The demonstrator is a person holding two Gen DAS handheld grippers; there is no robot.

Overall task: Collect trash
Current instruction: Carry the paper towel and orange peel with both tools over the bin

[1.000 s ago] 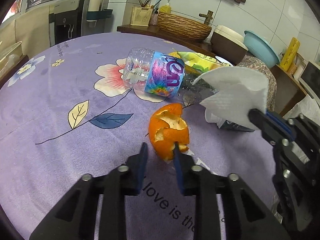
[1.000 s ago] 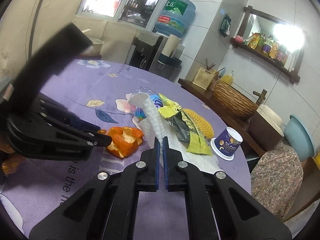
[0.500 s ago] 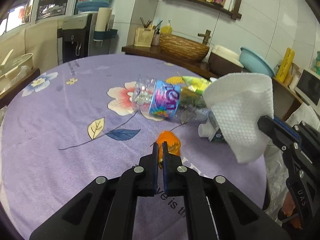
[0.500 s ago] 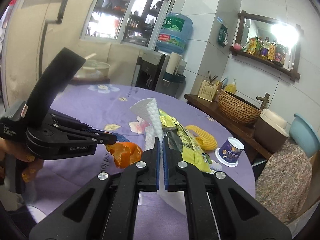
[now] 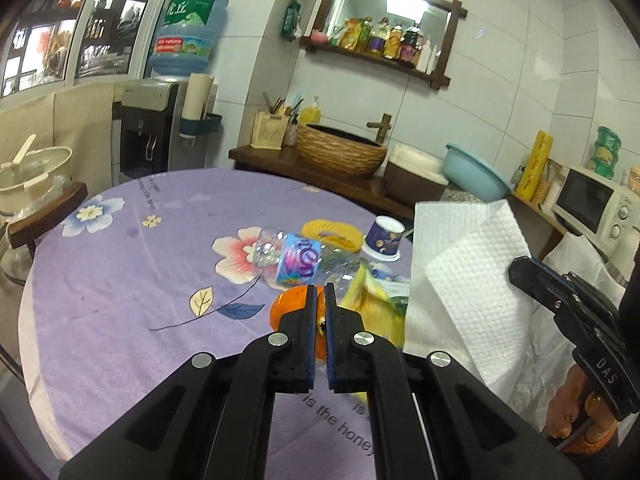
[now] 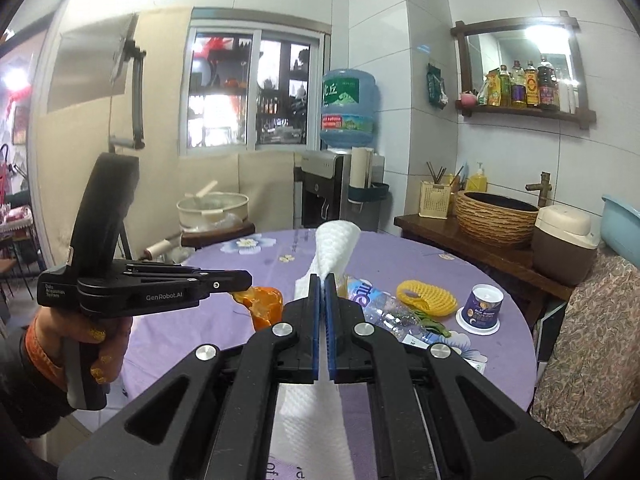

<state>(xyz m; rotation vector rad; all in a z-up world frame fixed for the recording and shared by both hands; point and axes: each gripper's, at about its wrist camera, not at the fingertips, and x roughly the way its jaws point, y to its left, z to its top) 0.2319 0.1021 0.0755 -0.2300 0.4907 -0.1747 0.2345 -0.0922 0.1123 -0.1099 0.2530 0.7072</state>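
Note:
My left gripper [image 5: 319,292] is shut on an orange peel [image 5: 286,308] and holds it above the purple tablecloth; the peel also shows in the right wrist view [image 6: 265,304] at the left gripper's tip [image 6: 242,285]. My right gripper [image 6: 322,280] is shut on a white paper towel [image 6: 334,248], held up in the air; the towel also shows in the left wrist view [image 5: 464,284]. A crushed plastic bottle [image 5: 294,260], a yellow foam net [image 6: 426,294], a small paper cup [image 6: 484,308] and a yellow-green snack wrapper [image 5: 370,296] are on or over the table.
A round table with a purple flowered cloth [image 5: 120,280]. A white plastic bag [image 5: 576,300] hangs at the right beside the table. A counter with a woven basket [image 5: 340,152], a blue basin [image 5: 476,174] and a microwave [image 5: 588,204] stands behind. A chair with a pot [image 5: 32,176] is at the left.
My left gripper closed on the orange peel and lifted it off the table. Both grippers rose and tilted up; the paper towel stayed held in the right gripper.

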